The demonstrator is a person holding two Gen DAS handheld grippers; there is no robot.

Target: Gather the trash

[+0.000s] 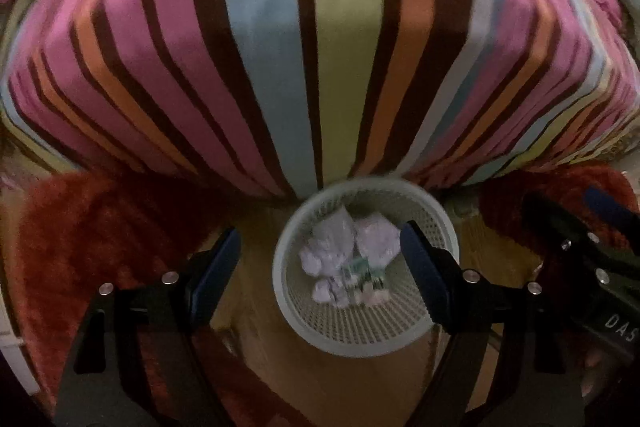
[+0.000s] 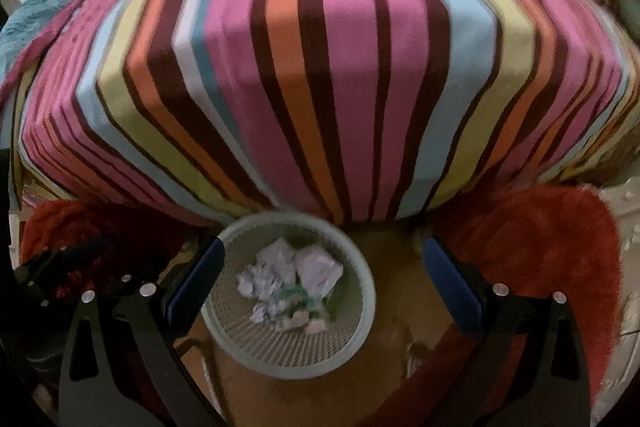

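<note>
A pale green mesh waste basket (image 1: 420,341) stands on the floor at the foot of a striped bed. Several crumpled white papers (image 1: 340,247) and a green-printed wrapper (image 1: 360,269) lie inside it. My left gripper (image 1: 320,263) is open and empty, held above the basket. The basket also shows in the right wrist view (image 2: 240,357), with the crumpled papers (image 2: 288,275) in it. My right gripper (image 2: 320,279) is open and empty, above the basket's right side. The right gripper also shows at the right edge of the left wrist view (image 1: 592,251).
A bed with a striped cover (image 1: 312,47) (image 2: 320,67) fills the upper part of both views. A red shaggy rug (image 1: 88,227) (image 2: 540,247) lies on the wooden floor (image 2: 400,287) on both sides of the basket. A teal cloth (image 2: 52,3) lies on the bed's far left.
</note>
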